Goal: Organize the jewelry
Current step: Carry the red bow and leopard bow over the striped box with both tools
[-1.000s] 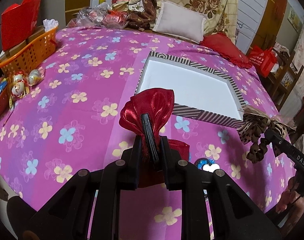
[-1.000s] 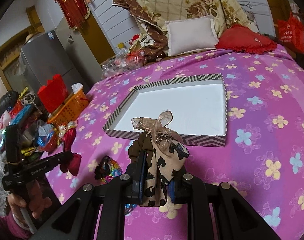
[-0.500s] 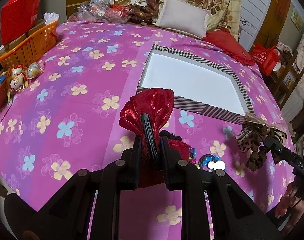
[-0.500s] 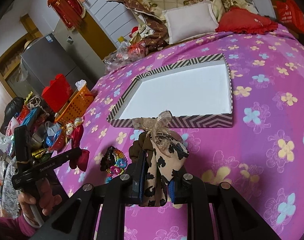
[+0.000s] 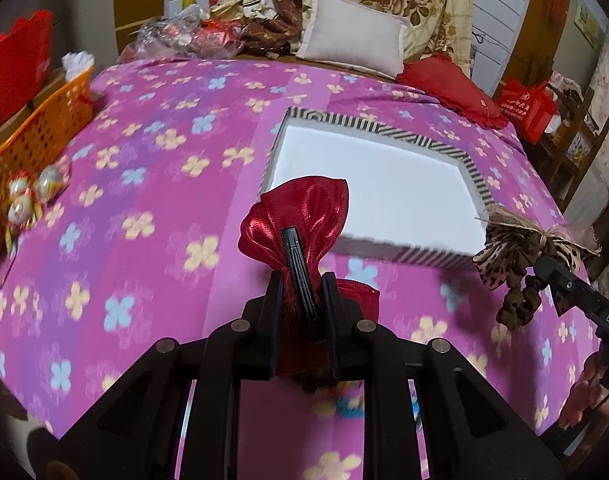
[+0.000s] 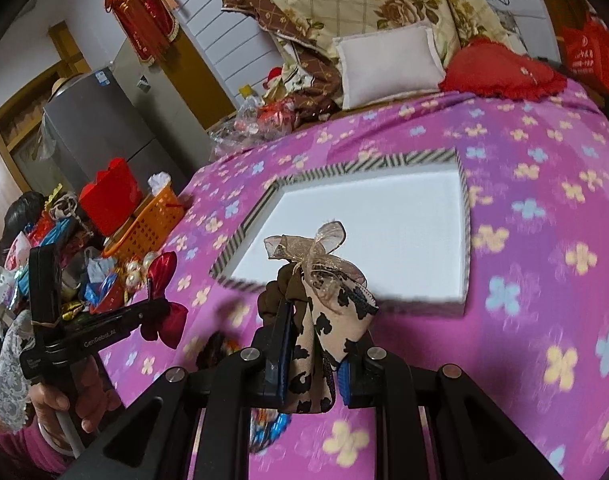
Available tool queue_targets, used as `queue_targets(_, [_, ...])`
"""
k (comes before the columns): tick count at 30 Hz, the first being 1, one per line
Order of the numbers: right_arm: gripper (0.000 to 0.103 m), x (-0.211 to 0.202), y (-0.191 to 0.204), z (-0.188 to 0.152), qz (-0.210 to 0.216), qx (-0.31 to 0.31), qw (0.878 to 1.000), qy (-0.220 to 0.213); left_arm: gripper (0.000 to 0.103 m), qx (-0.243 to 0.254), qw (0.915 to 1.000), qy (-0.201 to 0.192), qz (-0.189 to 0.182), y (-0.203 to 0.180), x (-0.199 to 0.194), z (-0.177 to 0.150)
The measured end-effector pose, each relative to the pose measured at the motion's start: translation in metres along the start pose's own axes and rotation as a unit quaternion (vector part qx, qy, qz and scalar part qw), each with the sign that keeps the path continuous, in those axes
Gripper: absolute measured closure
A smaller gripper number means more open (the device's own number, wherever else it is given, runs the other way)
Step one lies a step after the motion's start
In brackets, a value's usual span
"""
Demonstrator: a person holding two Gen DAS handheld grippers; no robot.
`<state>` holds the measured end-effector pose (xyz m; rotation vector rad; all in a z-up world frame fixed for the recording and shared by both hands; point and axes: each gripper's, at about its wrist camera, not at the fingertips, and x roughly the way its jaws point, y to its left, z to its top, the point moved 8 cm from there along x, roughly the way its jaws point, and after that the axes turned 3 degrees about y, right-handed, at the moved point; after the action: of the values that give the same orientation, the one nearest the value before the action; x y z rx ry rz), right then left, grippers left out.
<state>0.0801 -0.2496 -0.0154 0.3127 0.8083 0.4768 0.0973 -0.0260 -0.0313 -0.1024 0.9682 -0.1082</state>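
Two bows (image 5: 300,216) (image 6: 324,280), one striped tray (image 5: 420,144)

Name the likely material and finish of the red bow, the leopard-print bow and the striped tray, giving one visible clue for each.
Red bow: probably satin or metallic fabric, shiny; bright highlights run along its folds.
Leopard-print bow: soft matte cloth, with a sheer, gauzy ribbon knotted on top.
Striped tray: likely cardboard or paper-covered board, matte; thin straight walls, flat white floor.

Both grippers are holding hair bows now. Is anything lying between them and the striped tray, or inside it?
Nothing visible. The left gripper holds the red bow and the right gripper holds the leopard bow, both near the striped tray. Its white floor looks bare, with only bedspread in between.
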Motion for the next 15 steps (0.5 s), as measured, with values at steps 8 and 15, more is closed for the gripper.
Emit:
queue_targets(8, [0.085,0.025,-0.03,0.046,-0.011,0.022,1.0,-0.014,0.086,0.005,0.9998,0.021,-0.006,-0.012,0.04,0.052])
queue_targets(15, [0.085,0.069,-0.063,0.053,-0.014,0.052,0.998,0.015,0.086,0.002,0.998,0.064,-0.002,-0.012,0.09,0.069])
